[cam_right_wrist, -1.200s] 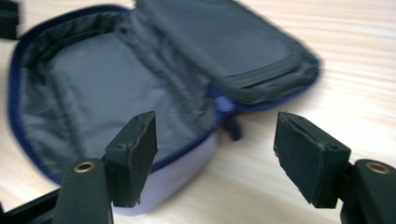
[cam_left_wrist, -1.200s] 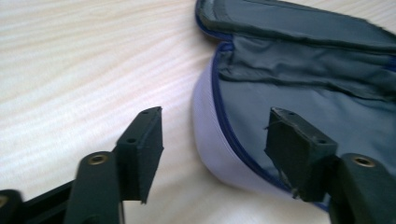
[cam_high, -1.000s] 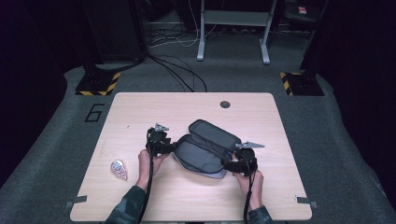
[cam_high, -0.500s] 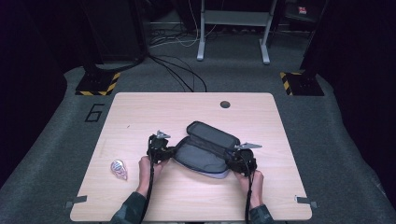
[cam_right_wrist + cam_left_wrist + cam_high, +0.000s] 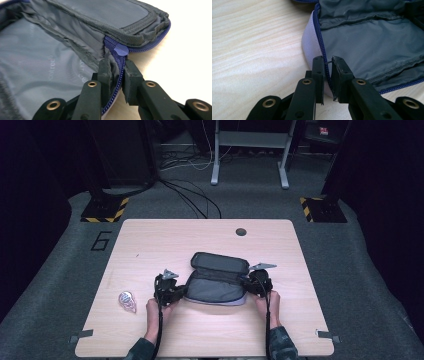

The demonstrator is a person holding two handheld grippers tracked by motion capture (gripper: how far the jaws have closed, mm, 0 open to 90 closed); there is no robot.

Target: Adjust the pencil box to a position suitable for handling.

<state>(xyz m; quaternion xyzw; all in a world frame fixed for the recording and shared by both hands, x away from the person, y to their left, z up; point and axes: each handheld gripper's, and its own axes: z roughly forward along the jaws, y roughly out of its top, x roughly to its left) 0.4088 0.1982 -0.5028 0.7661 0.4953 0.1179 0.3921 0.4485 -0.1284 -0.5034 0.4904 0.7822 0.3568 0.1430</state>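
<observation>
Grey fabric zip pouch w/ blue zipper and pale lilac outer wall (image 5: 216, 285) lies open at table centre, slightly toward near edge; lid flap folded back to far side. Light wood-grain table (image 5: 210, 237) otherwise bare except small clear-wrapped item (image 5: 127, 301) near left, well apart from pouch; can't tell what it is.

L gripper (image 5: 327, 75): jaws narrow, pinching pouch's left rim, blue zipper tape caught between them. Lilac wall bulges just outside the left jaw.

R gripper (image 5: 116, 75): jaws narrow, clamped on right rim at the zipper, just below blue zipper pull tab (image 5: 121, 51). Tab itself not in the grip.

High view: both grippers sit at opposite ends of the pouch, hands behind them, pouch held spread.

Risks (judgement):
- Both grips are thin bites on fabric edge; outward pull could slide tape out of jaws, esp. L side where bite looks shallow.
- Uneven pull L vs R → pouch skids or rotates on smooth top.
- R jaw next to pull tab; sideways tug may snag slider or partly close the zip.
- Lifting could let the lid flap fall shut.
</observation>
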